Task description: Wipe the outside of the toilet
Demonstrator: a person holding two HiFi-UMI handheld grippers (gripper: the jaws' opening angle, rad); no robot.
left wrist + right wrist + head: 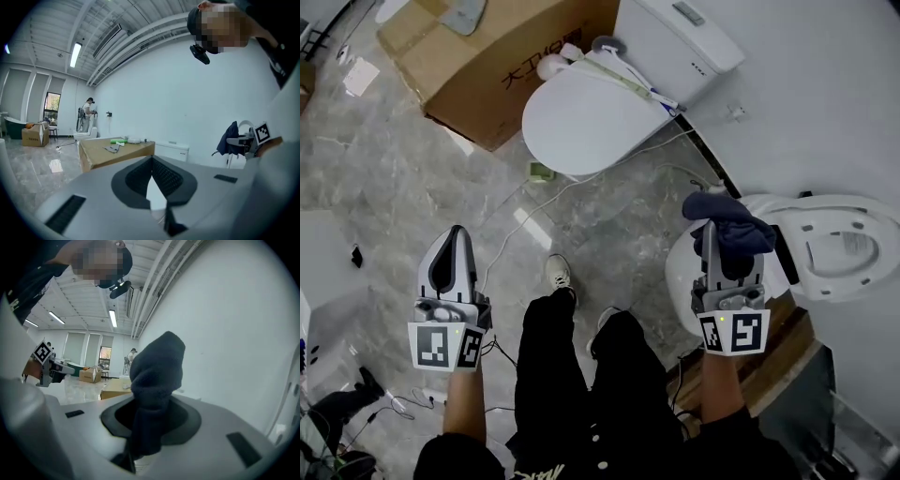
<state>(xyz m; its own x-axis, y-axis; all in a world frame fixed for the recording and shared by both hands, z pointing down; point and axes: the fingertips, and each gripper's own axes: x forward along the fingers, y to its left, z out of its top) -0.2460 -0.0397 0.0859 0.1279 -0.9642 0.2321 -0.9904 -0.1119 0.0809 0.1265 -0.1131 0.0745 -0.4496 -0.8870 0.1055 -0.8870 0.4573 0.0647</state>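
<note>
A white toilet (682, 281) stands at the right against the wall, its seat ring (844, 246) raised. My right gripper (711, 232) hangs over the front of the bowl, shut on a dark blue cloth (729, 225) that bunches out past its tips. In the right gripper view the cloth (157, 369) fills the space between the jaws. My left gripper (456, 234) is off to the left above the marble floor, far from the toilet, jaws shut with nothing in them. In the left gripper view its tips (152, 158) meet.
A second toilet (591, 117) with closed lid stands at the top, with a brush and tube lying behind the lid. A large cardboard box (502, 56) sits beside it. Cables (581, 183) trail over the floor. The person's legs and shoes (560, 274) are between the grippers.
</note>
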